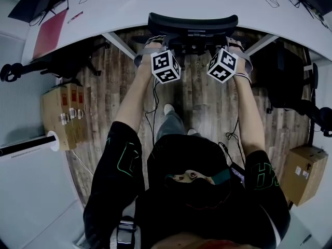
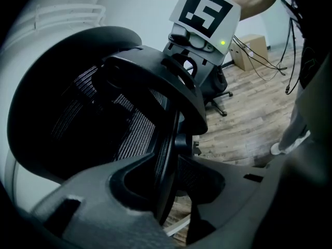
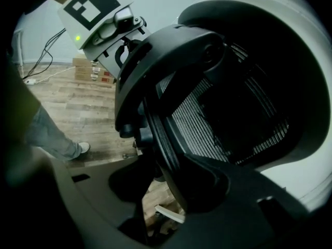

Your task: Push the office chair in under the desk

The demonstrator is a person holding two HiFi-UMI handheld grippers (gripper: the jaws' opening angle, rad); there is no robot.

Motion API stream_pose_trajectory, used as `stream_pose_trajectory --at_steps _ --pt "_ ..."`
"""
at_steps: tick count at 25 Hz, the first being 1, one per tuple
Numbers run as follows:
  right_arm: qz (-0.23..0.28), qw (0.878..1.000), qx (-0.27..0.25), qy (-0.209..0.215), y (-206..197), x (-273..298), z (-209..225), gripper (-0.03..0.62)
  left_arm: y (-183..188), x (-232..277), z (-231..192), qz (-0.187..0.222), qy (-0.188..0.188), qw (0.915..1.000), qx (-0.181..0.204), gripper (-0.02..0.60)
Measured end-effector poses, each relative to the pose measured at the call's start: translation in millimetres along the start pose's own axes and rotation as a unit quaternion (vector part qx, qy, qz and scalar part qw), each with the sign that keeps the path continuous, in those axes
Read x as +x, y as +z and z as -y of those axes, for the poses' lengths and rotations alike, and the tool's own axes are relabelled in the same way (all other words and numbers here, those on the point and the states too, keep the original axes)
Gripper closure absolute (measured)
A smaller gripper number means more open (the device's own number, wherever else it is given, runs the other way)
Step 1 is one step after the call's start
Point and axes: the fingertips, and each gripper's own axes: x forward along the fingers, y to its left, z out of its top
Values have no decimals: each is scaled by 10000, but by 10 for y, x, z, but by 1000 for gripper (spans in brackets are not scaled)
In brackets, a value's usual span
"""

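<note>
The black mesh office chair (image 1: 192, 24) stands tucked against the white desk (image 1: 155, 1), with only the top of its backrest showing past the desk's edge. My left gripper (image 1: 149, 46) holds the backrest's left rim and my right gripper (image 1: 237, 45) holds its right rim. In the left gripper view the thin rim of the backrest (image 2: 104, 123) runs between the jaws of the left gripper (image 2: 171, 162), which are closed on it. In the right gripper view the rim of the backrest (image 3: 223, 118) likewise sits clamped in the right gripper (image 3: 166, 165).
White desk legs (image 1: 119, 43) slant on both sides of the chair. Other black chairs stand at left (image 1: 57, 64) and right (image 1: 290, 82). Cardboard boxes lie at left (image 1: 65, 115) and lower right (image 1: 306, 173). A red folder (image 1: 50, 32) lies on the desk. The person's shoe (image 1: 168, 109) is behind the chair.
</note>
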Motion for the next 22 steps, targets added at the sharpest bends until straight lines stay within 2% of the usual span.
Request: stream_pose_trajectory --at_steps 6,10,14,16,18,20,22 --pt "8 10000 -29 84 204 154 107 428 -198 81 -258 50 -91 9999 97 443" --pt "-123 9998 3 -180 316 236 84 422 -333 90 -338 18 -58 9997 221 443" --pt "-160 9992 8 -359 377 277 99 419 -380 75 -405 268 425 9975 495 437" --pt "-169 9989 -10 -431 373 280 89 416 -381 57 -413 409 690 9954 526 423" --pt "-113 9987 14 -496 364 277 93 411 -376 62 -417 359 765 9952 500 420" --pt "14 9984 228 -508 375 258 104 407 -372 64 -426 218 767 9959 428 417" --pt "167 9955 750 -558 400 201 119 397 -378 15 -445 150 882 9958 193 399"
